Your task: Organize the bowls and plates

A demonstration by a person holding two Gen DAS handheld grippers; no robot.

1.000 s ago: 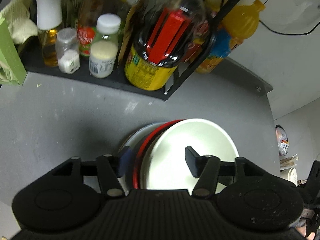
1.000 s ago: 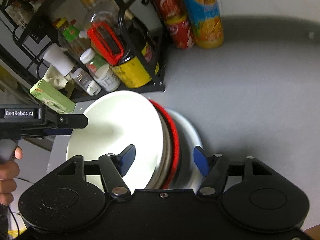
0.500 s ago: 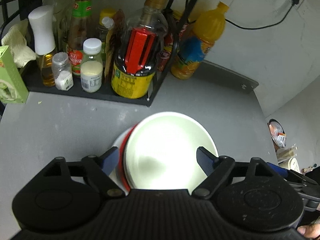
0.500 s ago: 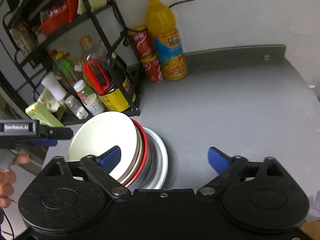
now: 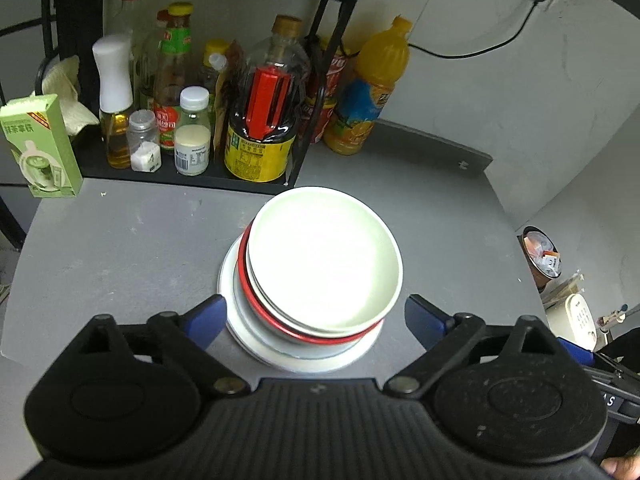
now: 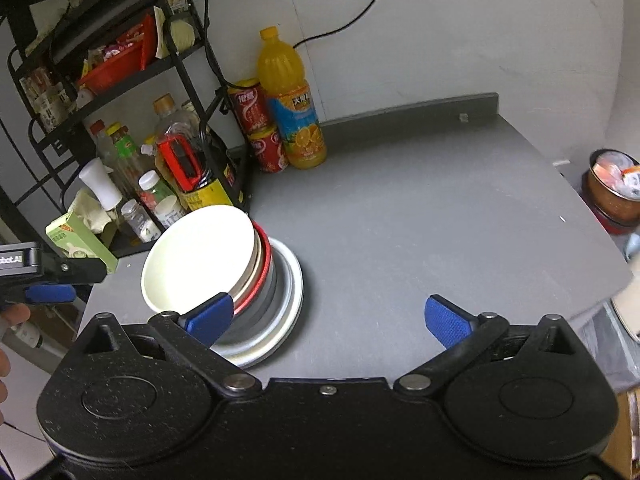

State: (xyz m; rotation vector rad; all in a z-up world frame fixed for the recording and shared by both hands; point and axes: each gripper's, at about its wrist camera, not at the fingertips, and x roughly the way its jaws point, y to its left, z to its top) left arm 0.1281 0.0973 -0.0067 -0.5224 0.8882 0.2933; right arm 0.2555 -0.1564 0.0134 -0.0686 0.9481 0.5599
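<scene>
A stack of dishes stands on the grey table (image 5: 120, 248): a white bowl (image 5: 324, 256) on top, a red-rimmed bowl (image 5: 256, 300) under it, and a wide white plate (image 5: 240, 336) at the bottom. In the right wrist view the same white bowl (image 6: 200, 256) tops the red-rimmed bowl (image 6: 262, 264) and the plate (image 6: 290, 292). My left gripper (image 5: 316, 316) is open, its fingers apart on either side of the stack's near edge, holding nothing. My right gripper (image 6: 328, 318) is open and empty, raised to the right of the stack.
A black rack (image 5: 192, 178) at the back left holds several bottles and jars, with a green carton (image 5: 40, 148) beside it. An orange juice bottle (image 6: 292, 104) and red cans (image 6: 260, 132) stand by the wall. A small bin (image 6: 614, 188) sits past the table's right edge.
Both grippers opened wide, let go of the stack and pulled back and up. The white bowl now rests on the stack.
</scene>
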